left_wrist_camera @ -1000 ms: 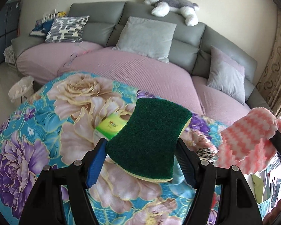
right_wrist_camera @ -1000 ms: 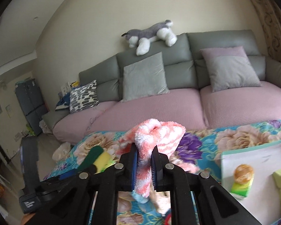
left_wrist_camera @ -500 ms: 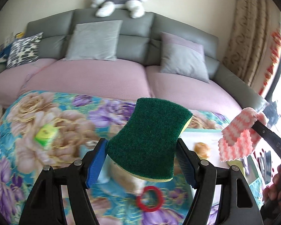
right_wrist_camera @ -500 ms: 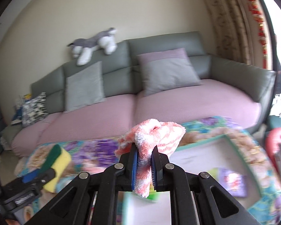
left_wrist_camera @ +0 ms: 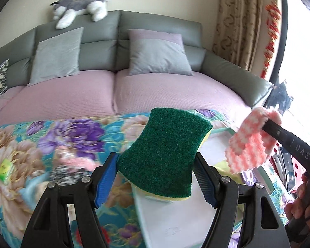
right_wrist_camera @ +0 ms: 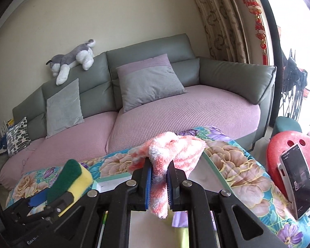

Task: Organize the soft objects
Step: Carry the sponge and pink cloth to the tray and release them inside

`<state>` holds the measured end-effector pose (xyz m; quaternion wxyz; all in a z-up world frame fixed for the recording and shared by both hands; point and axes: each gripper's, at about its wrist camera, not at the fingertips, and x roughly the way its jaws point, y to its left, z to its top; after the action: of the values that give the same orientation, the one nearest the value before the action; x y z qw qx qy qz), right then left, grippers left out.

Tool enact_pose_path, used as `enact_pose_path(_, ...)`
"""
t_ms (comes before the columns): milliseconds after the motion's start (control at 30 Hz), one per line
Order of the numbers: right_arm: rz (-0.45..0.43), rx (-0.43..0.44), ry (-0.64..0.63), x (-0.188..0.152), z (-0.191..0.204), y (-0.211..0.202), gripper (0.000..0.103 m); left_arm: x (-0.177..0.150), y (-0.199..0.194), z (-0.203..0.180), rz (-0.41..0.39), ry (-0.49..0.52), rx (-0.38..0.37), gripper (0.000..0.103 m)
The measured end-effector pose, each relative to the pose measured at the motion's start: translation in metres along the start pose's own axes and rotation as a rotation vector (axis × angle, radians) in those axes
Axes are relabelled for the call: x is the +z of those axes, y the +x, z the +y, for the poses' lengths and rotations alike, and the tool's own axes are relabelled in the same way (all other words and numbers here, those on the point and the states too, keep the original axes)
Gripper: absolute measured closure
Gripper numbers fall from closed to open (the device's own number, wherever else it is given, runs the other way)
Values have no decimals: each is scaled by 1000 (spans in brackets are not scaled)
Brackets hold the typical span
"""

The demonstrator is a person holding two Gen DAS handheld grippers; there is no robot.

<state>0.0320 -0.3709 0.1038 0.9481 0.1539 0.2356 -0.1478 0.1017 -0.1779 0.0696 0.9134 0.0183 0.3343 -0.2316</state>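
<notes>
My left gripper [left_wrist_camera: 155, 177] is shut on a green and yellow sponge [left_wrist_camera: 165, 155], held above the near end of a white tray [left_wrist_camera: 171, 223] with a mint rim. The same sponge [right_wrist_camera: 72, 177] shows at lower left in the right wrist view. My right gripper [right_wrist_camera: 159, 184] is shut on a fluffy pink and white cloth [right_wrist_camera: 171, 155], which droops between its jaws over the tray [right_wrist_camera: 109, 183]. That cloth [left_wrist_camera: 250, 144] hangs at the right of the left wrist view, over the tray's far side. A small green object [left_wrist_camera: 3, 168] lies on the floral tablecloth [left_wrist_camera: 51, 144] at far left.
Behind the table runs a grey sofa [left_wrist_camera: 155, 31] with pink seat covers, grey cushions and a plush dog [left_wrist_camera: 80, 6] on its back. A red stool [right_wrist_camera: 287, 150] with a phone [right_wrist_camera: 297, 177] leaning on it stands at the right. A hand [left_wrist_camera: 301, 202] grips the right tool.
Both grippers have swung rightwards along the table, from the floral cloth to above the white tray. The sponge and the pink cloth stay gripped throughout.
</notes>
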Motion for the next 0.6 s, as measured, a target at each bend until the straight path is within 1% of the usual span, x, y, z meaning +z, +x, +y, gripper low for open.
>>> enact_pose_path(167, 4, -20, -6, -1, -8, 13, 90, -5, 21, -27, 21, 57, -5, 29)
enact_pose_path(300, 15, -18, -8, -5, -10, 24, 90, -8, 37, -36, 46, 87, 9, 29)
enact_pose_path(433, 66, -30, -10, -11, -14, 39, 90, -11, 49, -41, 67, 108, 23, 29)
enact_pose_path(467, 76, -23, -4, -12, -15, 42, 89, -12, 51, -43, 73, 114, 26, 29)
enact_pose_path(500, 87, -14, 3, -14, -17, 44, 87, -14, 54, -45, 81, 121, 28, 29)
enact_pose_path(600, 127, -23, 11, -18, -20, 52, 87, -18, 63, -49, 115, 132, 31, 29)
